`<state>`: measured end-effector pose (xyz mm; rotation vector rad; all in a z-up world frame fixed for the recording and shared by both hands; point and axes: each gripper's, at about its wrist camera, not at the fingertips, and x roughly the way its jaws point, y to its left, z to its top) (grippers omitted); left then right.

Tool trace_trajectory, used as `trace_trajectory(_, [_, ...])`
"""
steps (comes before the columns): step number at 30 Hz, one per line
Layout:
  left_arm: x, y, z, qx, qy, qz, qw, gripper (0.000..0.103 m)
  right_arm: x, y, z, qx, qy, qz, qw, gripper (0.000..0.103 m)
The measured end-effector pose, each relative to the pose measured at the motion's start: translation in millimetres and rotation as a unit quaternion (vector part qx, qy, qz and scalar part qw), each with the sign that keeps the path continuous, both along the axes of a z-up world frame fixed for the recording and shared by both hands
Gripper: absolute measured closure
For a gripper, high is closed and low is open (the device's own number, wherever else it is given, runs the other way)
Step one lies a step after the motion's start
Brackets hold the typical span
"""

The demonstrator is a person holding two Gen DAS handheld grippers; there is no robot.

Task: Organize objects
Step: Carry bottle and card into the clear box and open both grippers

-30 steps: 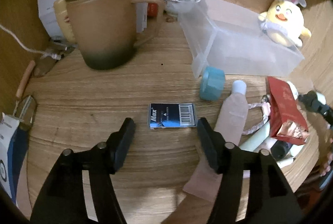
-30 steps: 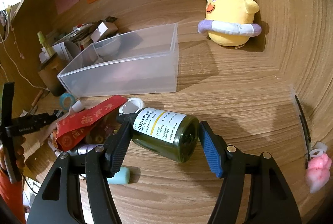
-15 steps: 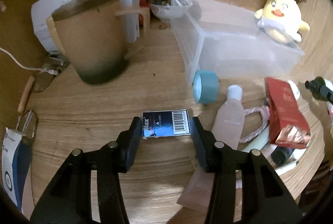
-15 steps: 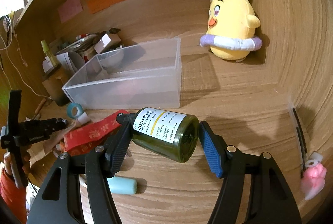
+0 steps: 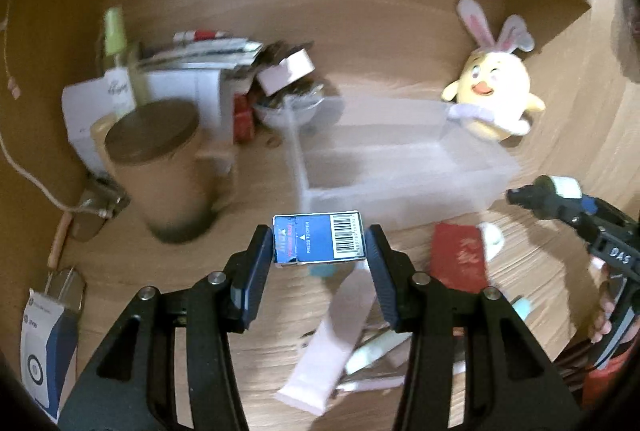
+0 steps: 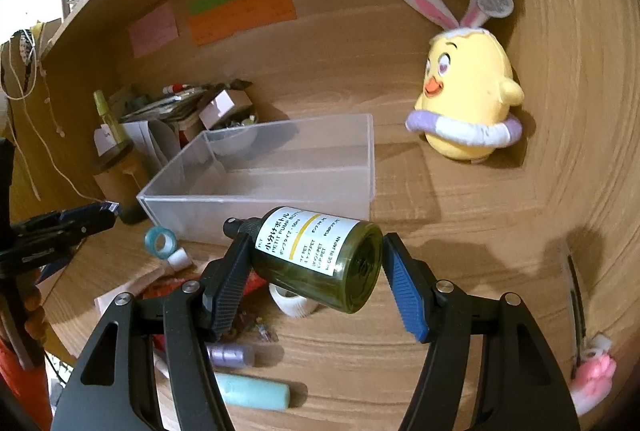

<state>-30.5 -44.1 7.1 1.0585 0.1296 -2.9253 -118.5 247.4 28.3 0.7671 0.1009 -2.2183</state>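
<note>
Two things are in hand at once, both raised off the desk just short of the clear plastic bin (image 6: 256,167). The left gripper (image 5: 319,251) is clamped on a small blue staple box (image 5: 318,238), one finger pad against each short end, barcode face toward the camera. It looks like thin card, light and stiff but easy to crush, and its printed "press to open" end suggests that squeezing there could pop it; the flat ends give the pads good purchase, so a modest squeeze should do. The right gripper (image 6: 314,263) holds a green pump bottle (image 6: 320,255) lying on its side, black nozzle toward the bin. The left finger presses the shoulder near the label; the blue-padded right finger stands close to the base, and contact there is hard to confirm. The bottle appears to be smooth, rigid plastic, light, and round enough to roll or slip out of a loose pinch; the labelled belly is the surer place to grip. Below lie a teal tape roll (image 6: 160,241), a pink tube (image 5: 336,343) and a red packet (image 5: 458,257). A lidded brown mug (image 5: 168,167) and a yellow chick plush (image 6: 466,103) flank the bin
</note>
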Motion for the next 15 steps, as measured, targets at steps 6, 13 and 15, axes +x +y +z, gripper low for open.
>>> trace_trajectory(6, [-7.8,10.9,16.4,0.007,0.02,-0.012,0.9997,0.056,-4.0,-9.6,9.5,-0.006,0.013,0.006,1.0,0.041])
trace_trajectory(13, [-23.7,17.9,36.9,0.001,0.045,-0.02,0.9988,0.056,-17.3,-28.5,20.0,-0.011,0.028,0.015,0.999,0.041])
trace_trajectory(15, [-29.8,18.6,40.9,0.0,0.05,-0.02,0.9986,0.056,-22.7,-34.9,22.5,-0.008,0.032,0.018,0.999,0.041])
